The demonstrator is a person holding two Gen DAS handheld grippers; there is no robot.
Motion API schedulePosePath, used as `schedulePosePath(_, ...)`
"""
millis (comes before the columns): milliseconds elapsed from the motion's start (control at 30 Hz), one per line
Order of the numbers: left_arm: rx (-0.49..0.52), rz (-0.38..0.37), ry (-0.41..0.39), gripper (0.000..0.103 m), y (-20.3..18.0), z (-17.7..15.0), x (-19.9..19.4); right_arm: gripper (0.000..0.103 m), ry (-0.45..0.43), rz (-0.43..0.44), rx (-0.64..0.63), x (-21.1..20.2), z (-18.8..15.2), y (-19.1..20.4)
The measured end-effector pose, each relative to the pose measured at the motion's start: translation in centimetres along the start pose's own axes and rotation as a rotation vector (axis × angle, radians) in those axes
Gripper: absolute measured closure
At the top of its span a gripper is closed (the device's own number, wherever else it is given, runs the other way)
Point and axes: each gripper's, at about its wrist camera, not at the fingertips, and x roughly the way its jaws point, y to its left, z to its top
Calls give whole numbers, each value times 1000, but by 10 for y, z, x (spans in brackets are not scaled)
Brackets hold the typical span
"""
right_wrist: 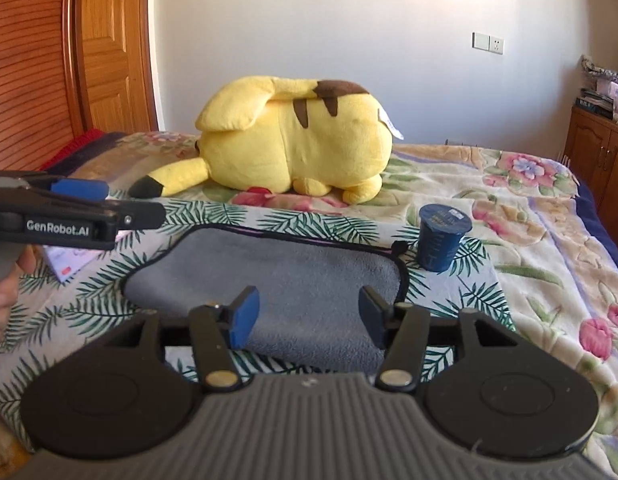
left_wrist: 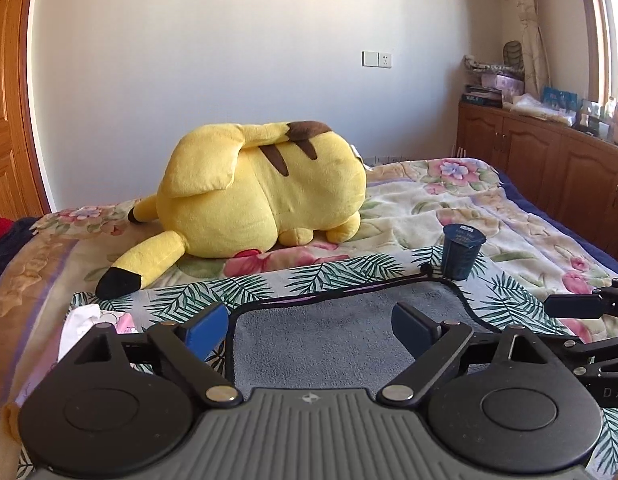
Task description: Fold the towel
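A grey towel (left_wrist: 329, 332) with a black hem lies flat on a palm-leaf cloth (left_wrist: 213, 288) on the bed. It also shows in the right wrist view (right_wrist: 293, 276). My left gripper (left_wrist: 313, 328) is open and empty, hovering over the towel's near part. My right gripper (right_wrist: 305, 316) is open and empty over the towel's near edge. The left gripper also shows from the side in the right wrist view (right_wrist: 109, 208), at the towel's left. Part of the right gripper (left_wrist: 581, 306) shows at the right edge of the left wrist view.
A big yellow plush toy (left_wrist: 261, 196) lies behind the towel, also seen in the right wrist view (right_wrist: 297, 152). A dark blue cup (left_wrist: 461, 250) stands at the towel's far right corner, likewise in the right wrist view (right_wrist: 441, 238). A wooden cabinet (left_wrist: 549, 156) lines the right wall.
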Motion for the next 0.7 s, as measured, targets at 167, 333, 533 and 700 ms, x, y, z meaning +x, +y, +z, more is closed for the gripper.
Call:
schedulePosePath(167, 19, 10, -3, 27, -3, -1, -22, 38, -20, -11, -12, -20, -1, 2)
schedulePosePath(333, 13, 18, -10, 18, -9, -7, -48, 14, -45, -13, -20, -40, -4, 5)
schedulePosePath(533, 41, 32, -34, 16, -21, -18, -75, 3, -63, -8, -24, -62, -12, 12)
schedulePosePath(700, 59, 30, -31, 16, -30, -30, -86, 0, -85, -1, -30, -80, -16, 14)
